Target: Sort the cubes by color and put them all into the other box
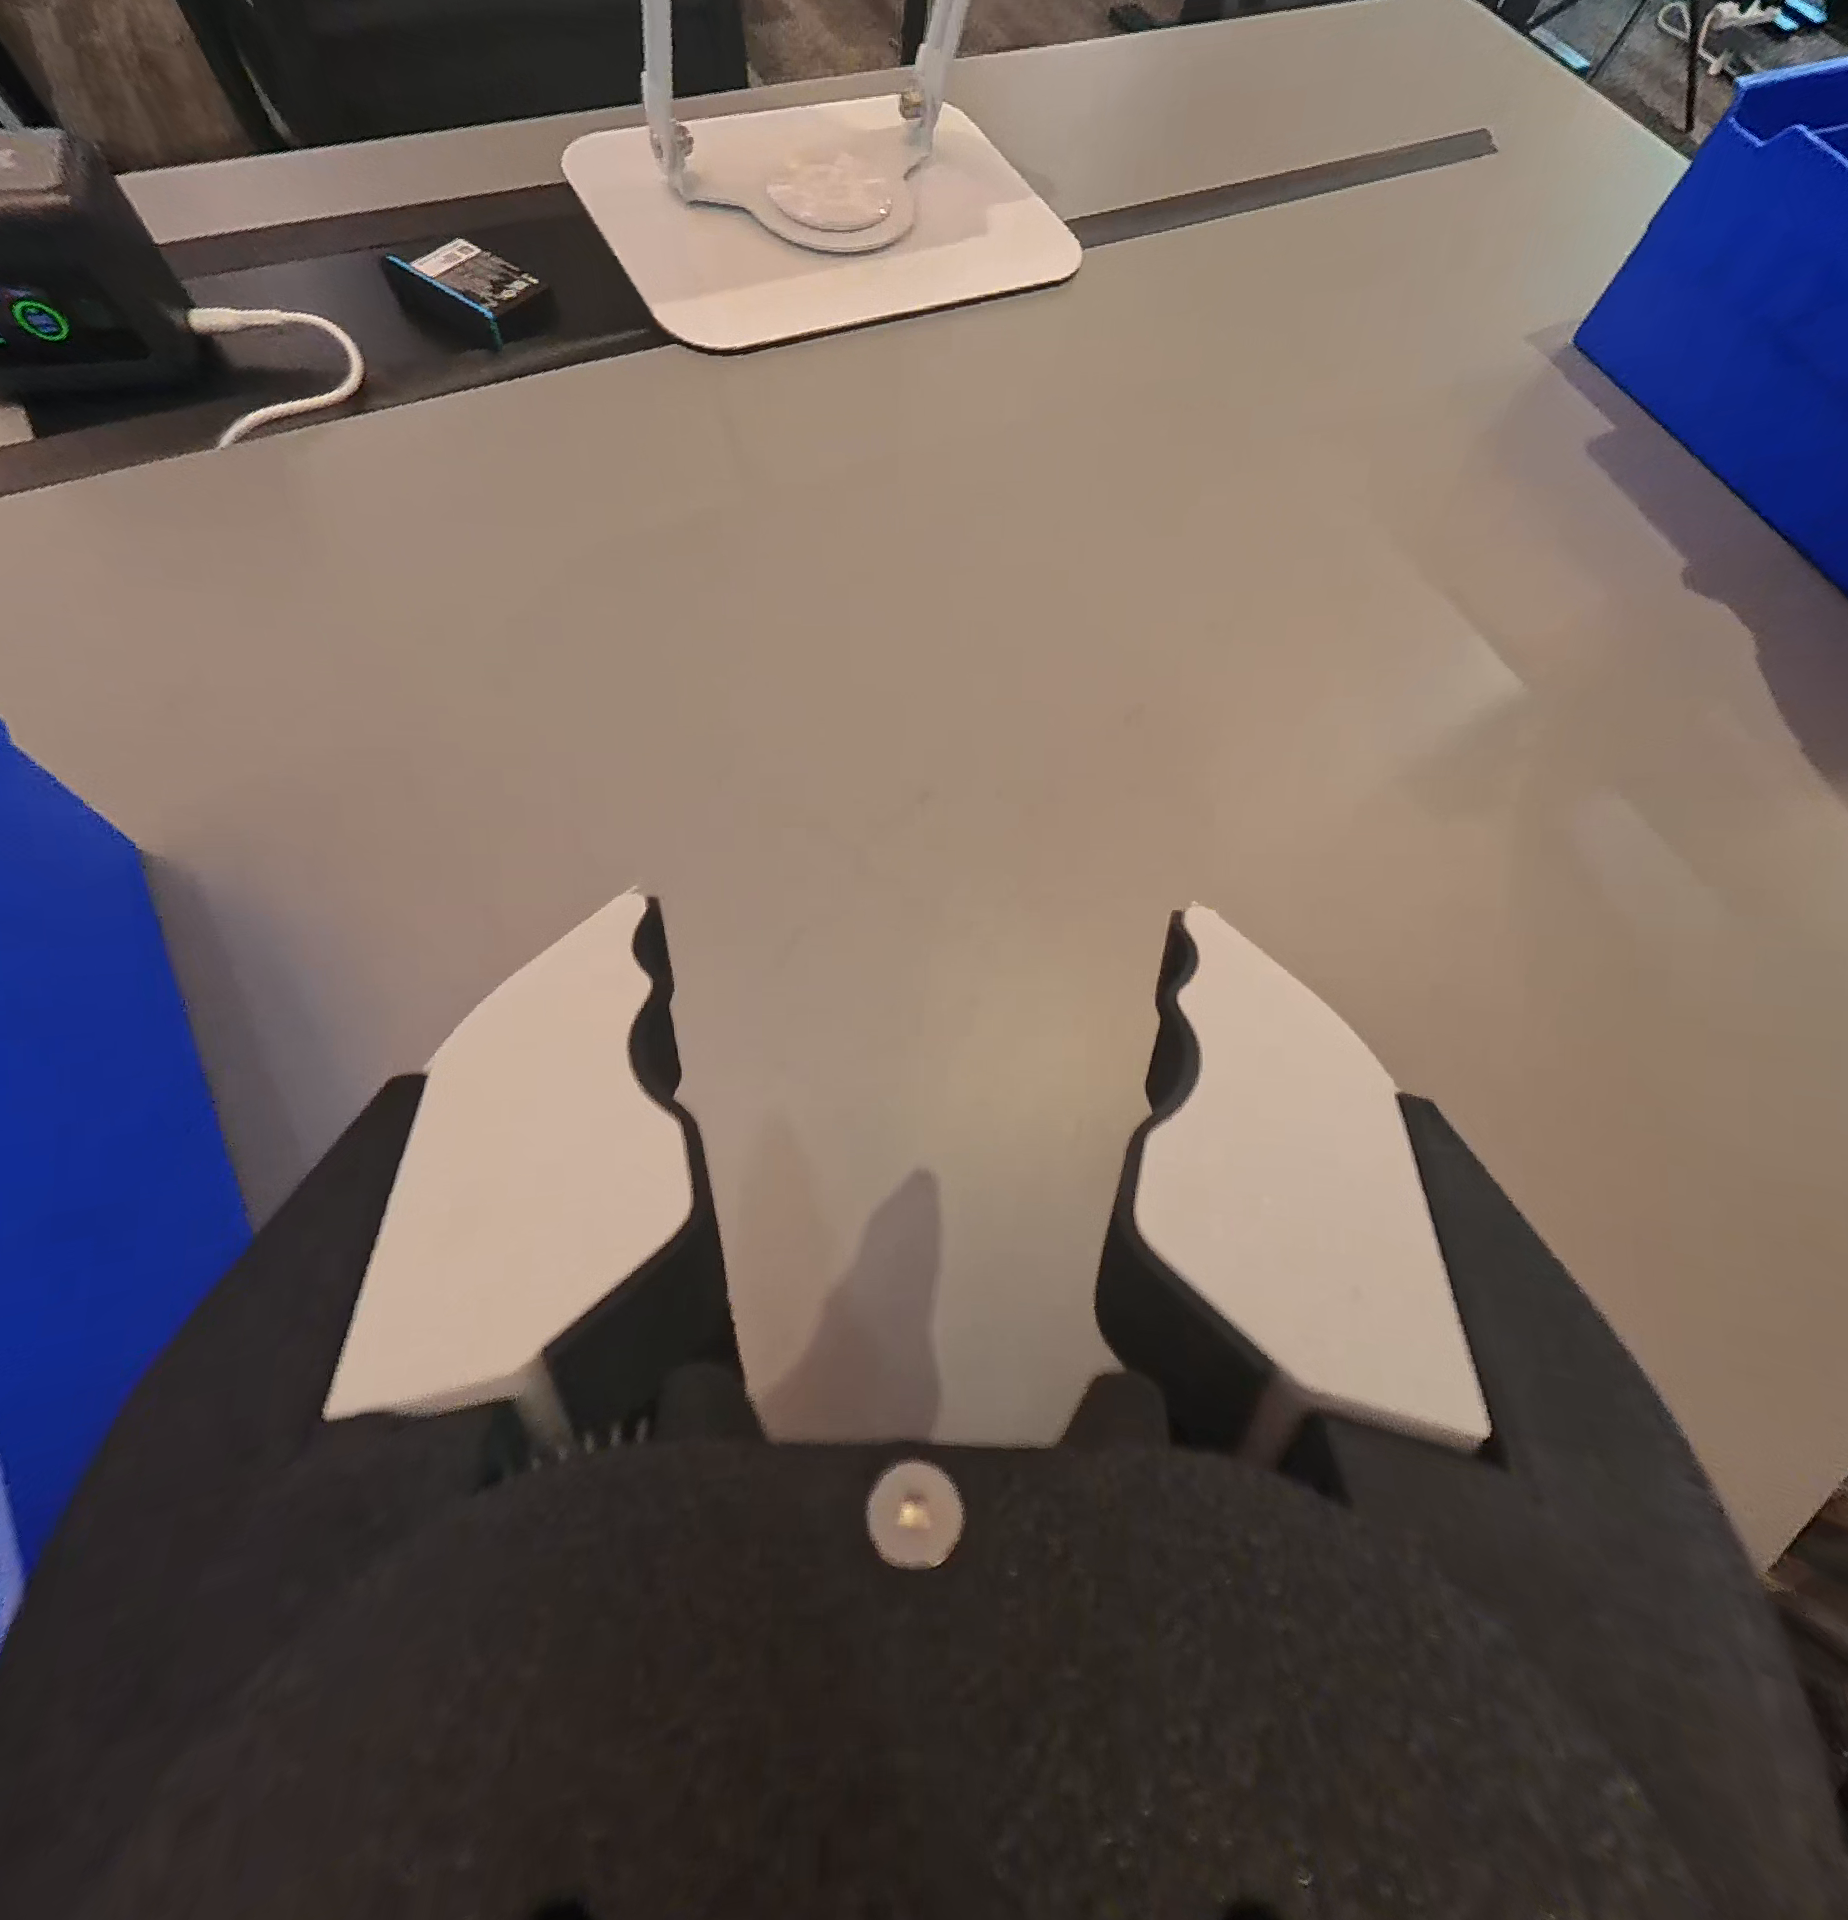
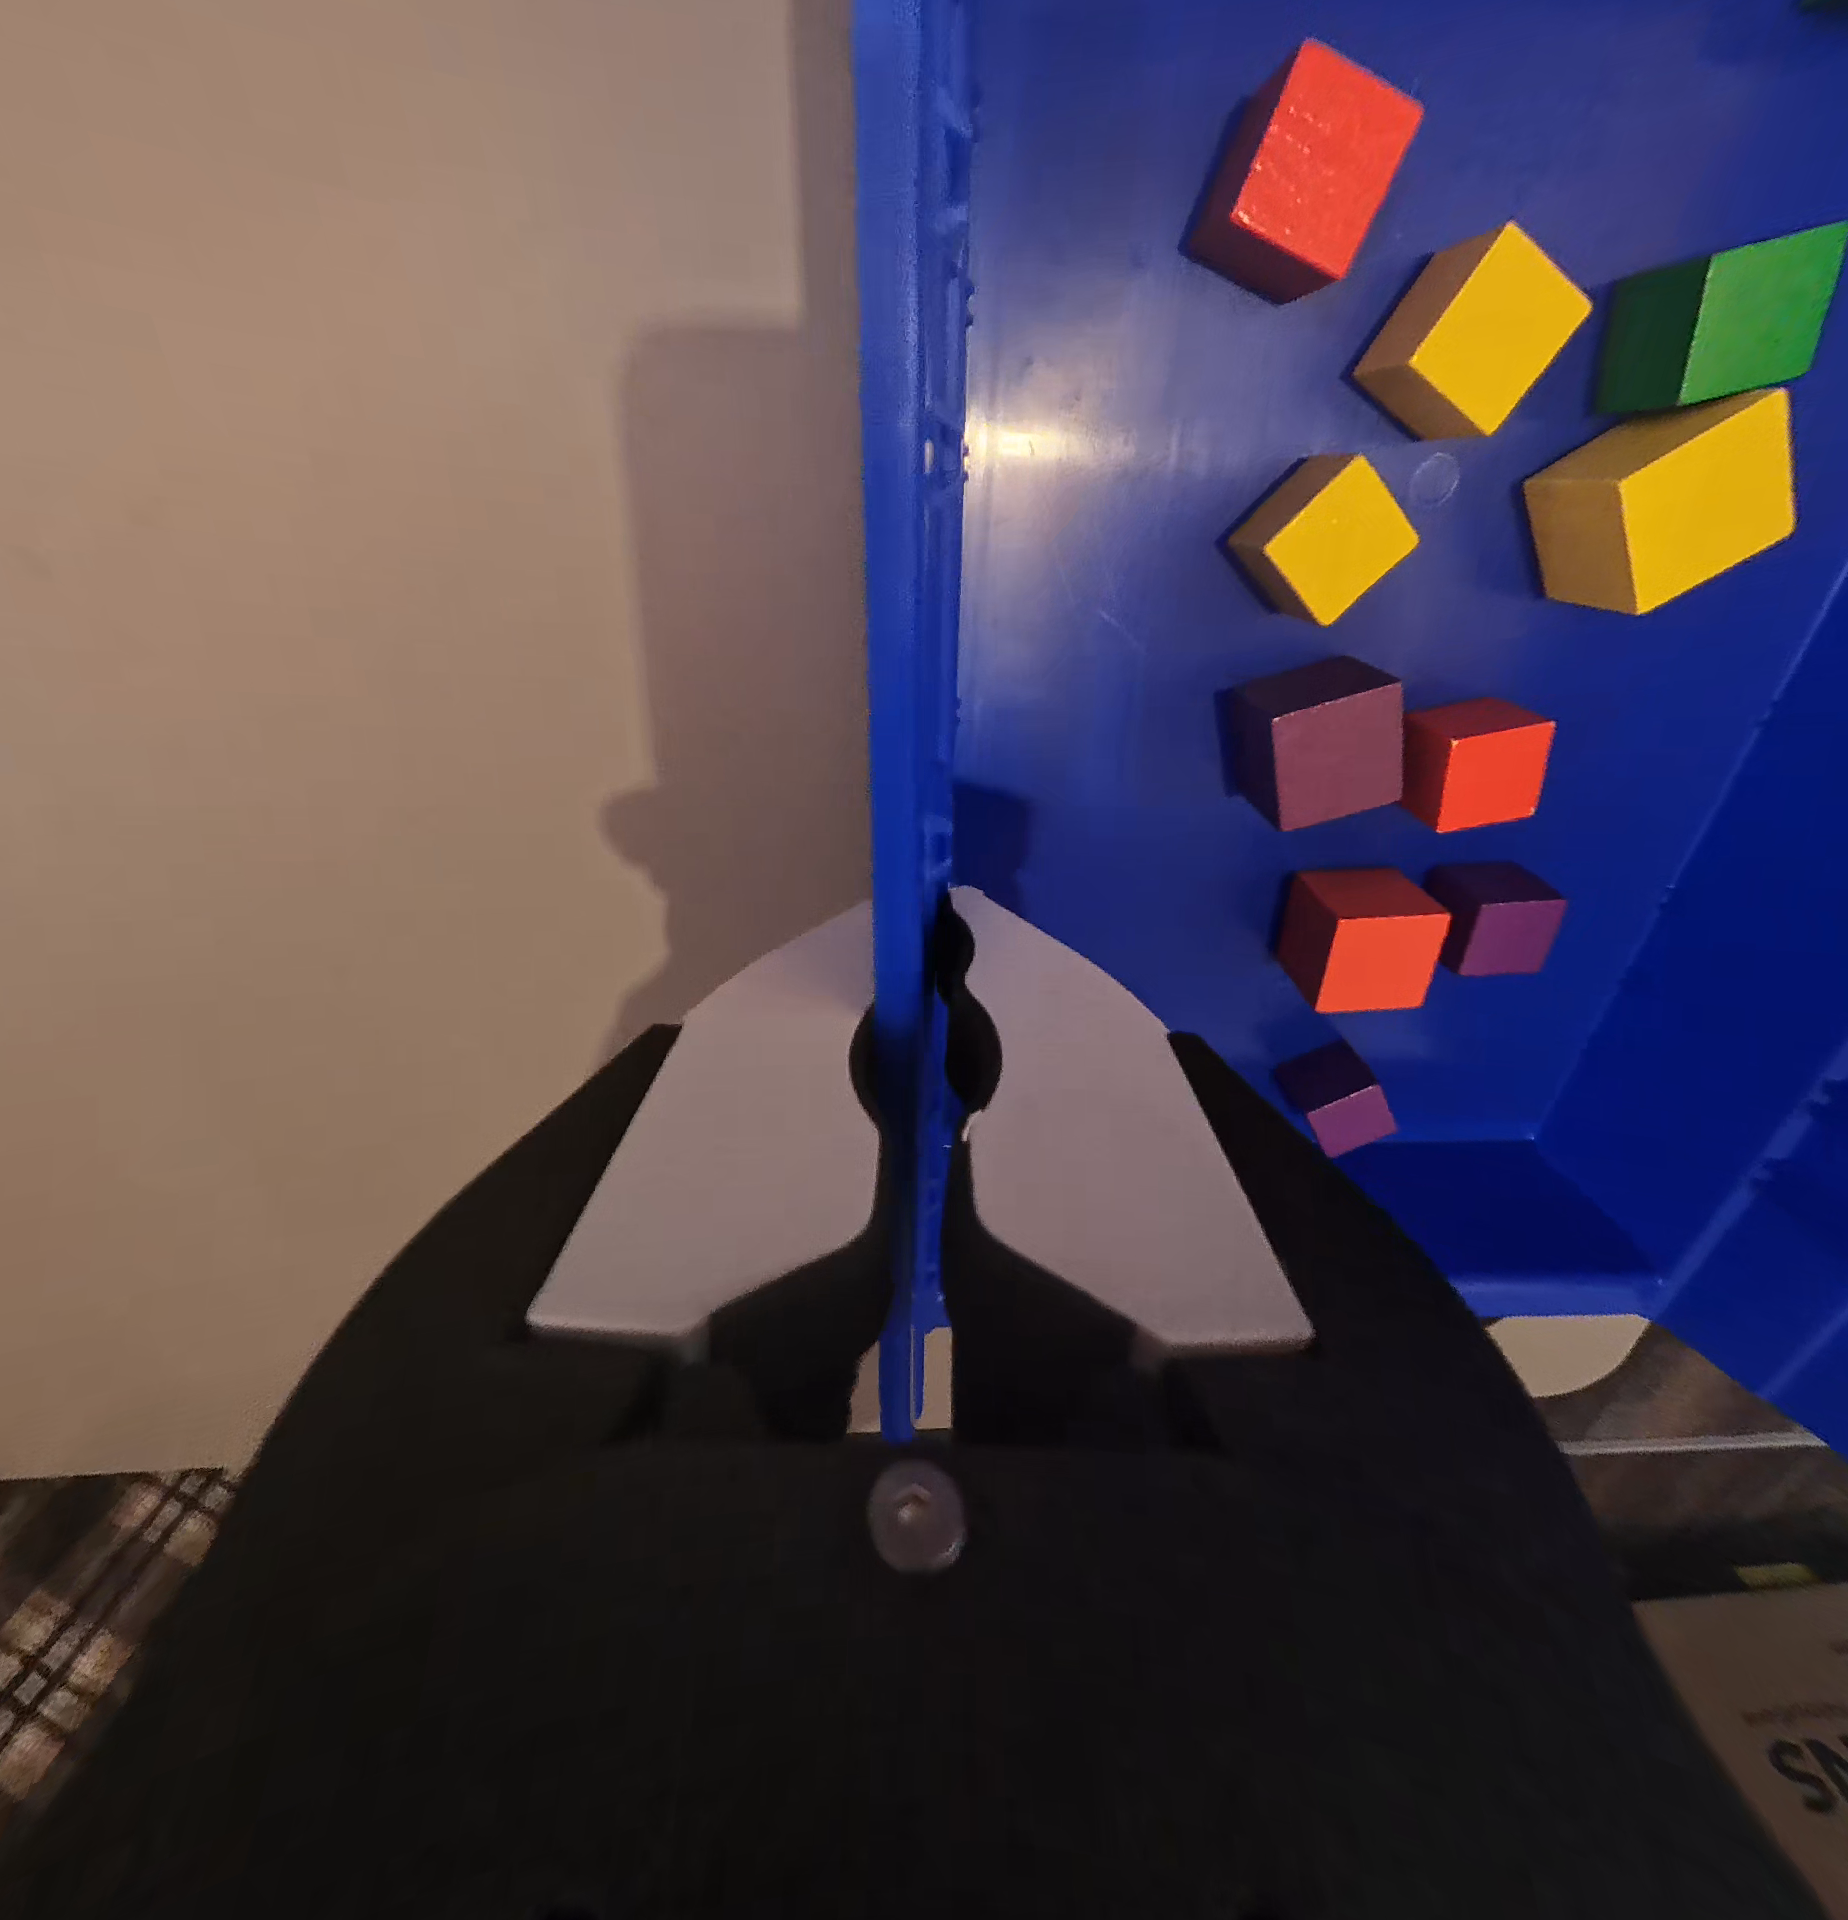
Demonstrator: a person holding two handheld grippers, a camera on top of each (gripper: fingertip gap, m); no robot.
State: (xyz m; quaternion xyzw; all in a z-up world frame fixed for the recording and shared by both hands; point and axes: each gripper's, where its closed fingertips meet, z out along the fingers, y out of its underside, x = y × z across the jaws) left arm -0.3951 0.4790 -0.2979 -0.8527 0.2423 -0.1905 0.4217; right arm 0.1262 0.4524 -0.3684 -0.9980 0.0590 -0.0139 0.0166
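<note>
In the right wrist view my right gripper (image 2: 915, 914) is shut on the left wall (image 2: 904, 520) of a blue box, one finger outside it and one inside. Inside that box lie several cubes: red (image 2: 1315, 171), yellow (image 2: 1491, 322), green (image 2: 1751, 317), purple (image 2: 1325, 748) and orange-red (image 2: 1367, 940) among them. In the left wrist view my left gripper (image 1: 915, 914) is open with nothing between its fingers, held over the bare grey table (image 1: 899, 623). A blue box (image 1: 1761, 353) stands at the right edge of that view, and another blue box wall (image 1: 58, 1039) at the left edge.
At the table's back stand a white lamp base (image 1: 826, 229), a black battery (image 1: 473, 286) and a black charger (image 1: 58, 270) with a white cable (image 1: 296, 374). The table's near edge (image 1: 1813, 1507) is at the right. A printed sheet (image 2: 1793, 1745) lies below the box.
</note>
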